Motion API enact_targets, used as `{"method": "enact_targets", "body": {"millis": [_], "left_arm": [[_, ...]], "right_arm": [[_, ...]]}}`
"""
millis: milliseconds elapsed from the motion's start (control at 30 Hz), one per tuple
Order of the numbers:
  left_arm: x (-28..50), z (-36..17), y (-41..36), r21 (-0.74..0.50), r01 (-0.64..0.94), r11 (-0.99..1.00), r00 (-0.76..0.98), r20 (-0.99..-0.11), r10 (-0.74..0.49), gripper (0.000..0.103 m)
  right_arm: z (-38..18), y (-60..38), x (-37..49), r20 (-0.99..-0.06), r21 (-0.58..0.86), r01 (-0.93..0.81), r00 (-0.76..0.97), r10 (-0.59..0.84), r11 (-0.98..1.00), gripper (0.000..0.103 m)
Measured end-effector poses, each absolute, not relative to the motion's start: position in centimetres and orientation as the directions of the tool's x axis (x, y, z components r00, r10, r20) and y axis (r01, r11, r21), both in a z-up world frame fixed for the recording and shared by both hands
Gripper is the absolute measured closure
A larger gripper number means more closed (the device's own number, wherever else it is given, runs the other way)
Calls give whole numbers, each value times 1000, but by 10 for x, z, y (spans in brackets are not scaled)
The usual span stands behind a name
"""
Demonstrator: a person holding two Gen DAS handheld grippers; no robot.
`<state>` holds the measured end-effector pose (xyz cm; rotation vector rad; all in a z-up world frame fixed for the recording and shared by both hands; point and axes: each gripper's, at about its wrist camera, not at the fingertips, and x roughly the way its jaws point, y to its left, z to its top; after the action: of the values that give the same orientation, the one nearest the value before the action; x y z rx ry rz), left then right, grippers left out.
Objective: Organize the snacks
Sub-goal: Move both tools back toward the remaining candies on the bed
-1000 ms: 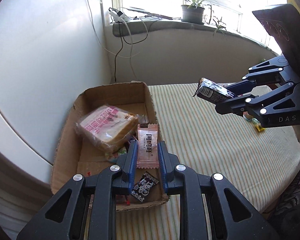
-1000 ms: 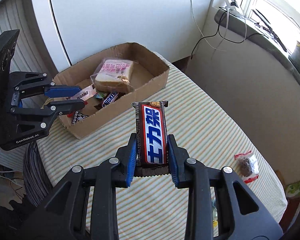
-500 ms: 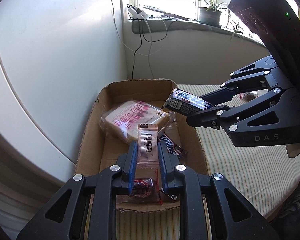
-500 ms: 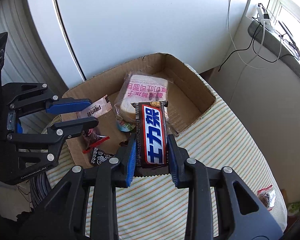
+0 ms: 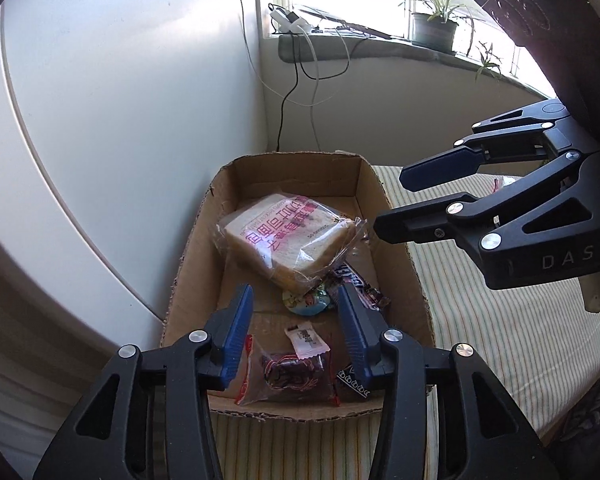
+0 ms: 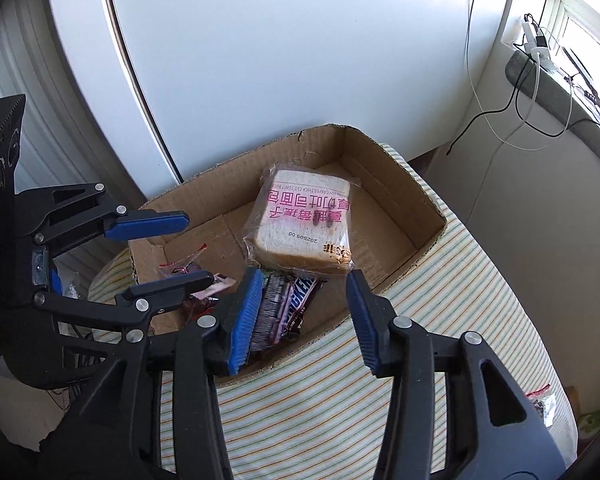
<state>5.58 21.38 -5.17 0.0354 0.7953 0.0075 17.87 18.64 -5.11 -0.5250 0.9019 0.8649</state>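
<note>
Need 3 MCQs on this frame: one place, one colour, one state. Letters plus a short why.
1. Where does the bagged bread lie?
A. On the striped cloth
B. Inside the cardboard box
C. On the windowsill

2. What colour is the print on the bread's bag?
A. Pink
B. Green
C. Black only

3. How does the left tool stand?
A. Shut on a packet
B. Shut on nothing
C. Open, nothing between its fingers

Key: 1 B, the box walls stand around the bread in both views. 2 A, pink characters run across the clear bag. 3 C, its jaws have just been opening, and the small pink packet lies loose on the snacks in the box below. The right tool is open too, with the chocolate bars down in the box.
</note>
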Motion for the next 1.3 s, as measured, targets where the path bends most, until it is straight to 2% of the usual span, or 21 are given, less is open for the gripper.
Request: {"method": "enact_targets", "body": {"millis": [300, 400, 500, 833, 1100, 1300], "left_arm": [[54, -42, 195, 31, 23, 999, 713, -702, 5, 60], [56, -39, 184, 16, 45, 999, 714, -700, -21, 60], [58, -36, 169, 11, 71, 997, 716, -696, -43, 60], [73, -35, 110, -31, 185, 982, 700, -697, -154, 60], [95, -43, 56, -62, 287, 956, 664, -706, -245, 60], [110, -51, 19, -96, 346, 933, 633, -711, -307, 60]], "right_arm": [[-37, 157, 181, -829, -61, -803, 372, 417, 593, 54], [-33, 140, 183, -825, -70, -789, 390, 409, 610, 54], [-25, 118, 184, -813, -91, -773, 422, 401, 628, 48], [-10, 11, 202, -807, -112, -665, 495, 323, 739, 47], [-25, -91, 213, -827, -161, -545, 530, 190, 823, 46], [-45, -145, 210, -854, -116, -512, 489, 178, 851, 46]]}}
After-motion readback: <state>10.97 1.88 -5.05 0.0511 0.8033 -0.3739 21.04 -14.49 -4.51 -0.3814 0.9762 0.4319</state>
